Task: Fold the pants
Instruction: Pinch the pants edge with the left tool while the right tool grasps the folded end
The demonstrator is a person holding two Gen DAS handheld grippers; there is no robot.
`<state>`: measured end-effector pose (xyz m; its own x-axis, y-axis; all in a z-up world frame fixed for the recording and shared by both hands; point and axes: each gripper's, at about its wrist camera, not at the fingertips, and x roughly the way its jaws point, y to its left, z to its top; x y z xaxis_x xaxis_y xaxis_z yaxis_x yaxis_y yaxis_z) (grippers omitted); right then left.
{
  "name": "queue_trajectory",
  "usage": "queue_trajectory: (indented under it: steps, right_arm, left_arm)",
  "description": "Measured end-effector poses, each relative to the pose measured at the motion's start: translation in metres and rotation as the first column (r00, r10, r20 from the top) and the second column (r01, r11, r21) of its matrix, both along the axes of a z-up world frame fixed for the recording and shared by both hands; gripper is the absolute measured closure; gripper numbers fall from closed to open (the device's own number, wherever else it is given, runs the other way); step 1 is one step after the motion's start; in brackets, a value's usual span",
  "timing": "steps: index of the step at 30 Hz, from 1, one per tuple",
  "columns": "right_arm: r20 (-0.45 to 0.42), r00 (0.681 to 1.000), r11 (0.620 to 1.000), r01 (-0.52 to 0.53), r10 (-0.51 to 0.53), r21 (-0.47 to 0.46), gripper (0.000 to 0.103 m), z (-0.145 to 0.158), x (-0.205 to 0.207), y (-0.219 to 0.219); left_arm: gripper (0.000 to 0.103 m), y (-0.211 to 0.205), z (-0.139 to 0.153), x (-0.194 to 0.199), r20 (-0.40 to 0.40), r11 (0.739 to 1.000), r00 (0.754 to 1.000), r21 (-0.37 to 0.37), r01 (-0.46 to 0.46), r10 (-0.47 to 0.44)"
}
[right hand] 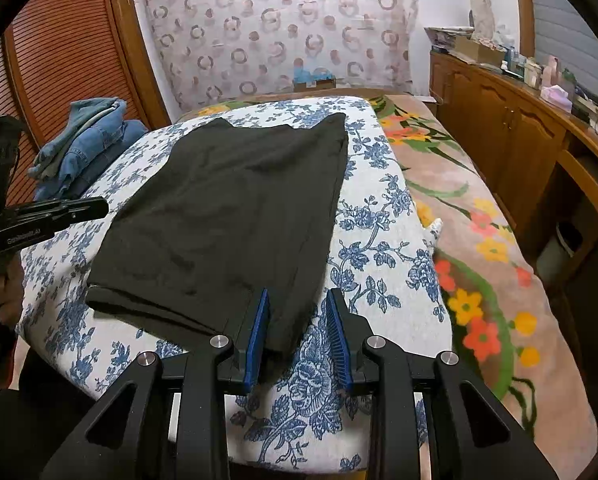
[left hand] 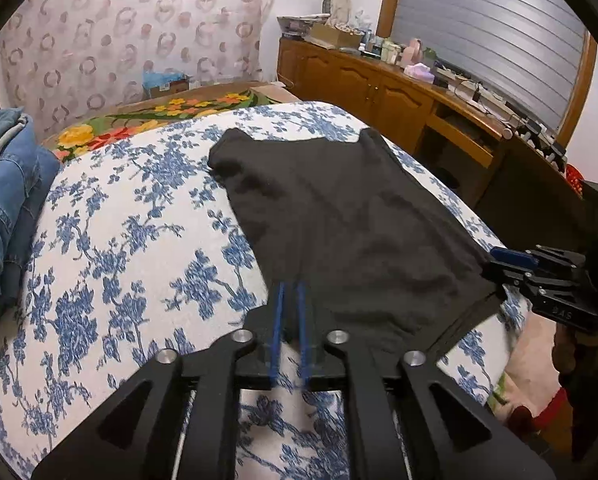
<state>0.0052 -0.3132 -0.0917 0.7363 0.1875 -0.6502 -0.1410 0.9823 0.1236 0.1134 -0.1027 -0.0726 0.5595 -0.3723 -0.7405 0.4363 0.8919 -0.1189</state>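
Pants [right hand: 235, 216], black and folded into a flat oblong, lie on a blue-flowered white cloth [right hand: 379, 248] spread over the bed, with a heap of denim clothes [right hand: 87, 140] well apart near the far left corner and a flowered blanket [right hand: 479, 220] showing along the cloth's right side. The left gripper [left hand: 290, 292] has its blue pads nearly together at the near edge of the pants, though the blur hides whether they pinch any cloth. The right gripper [right hand: 297, 300] stands open, its jaws straddling the near right corner of the pants, which lies between the pads.
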Motion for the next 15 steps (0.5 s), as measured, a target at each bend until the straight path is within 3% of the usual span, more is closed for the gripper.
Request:
queue_trajectory:
  steps: [5,8,9,12,15]
  right_arm:
    - [0.006,1.000,1.000,0.002,-0.002,0.001,0.073,0.001,-0.005,0.003]
    - [0.011,1.000,1.000,-0.007,0.007,-0.006,0.075,0.002,-0.008,0.007]
    - [0.013,1.000,1.000,-0.015,0.015,-0.007,0.085,0.002,-0.009,0.008]
    - [0.034,0.999,1.000,-0.017,0.017,-0.014,0.093,0.006,-0.013,0.010]
    - [0.069,0.997,1.000,-0.025,0.025,0.004,0.095,0.016,-0.020,0.011]
  left_arm:
    - [0.059,-0.003,0.002,-0.016,0.005,0.999,0.999,-0.006,0.033,-0.033]
    - [0.057,-0.007,0.001,-0.024,0.000,0.998,0.999,-0.025,0.051,-0.051]
    - [0.057,-0.009,0.000,-0.026,-0.003,0.998,0.998,-0.024,0.058,-0.058]
    - [0.057,-0.015,-0.003,-0.033,-0.005,0.997,0.997,-0.014,0.079,-0.079]
    - [0.057,-0.019,-0.007,-0.037,-0.017,0.995,0.995,-0.016,0.095,-0.095]
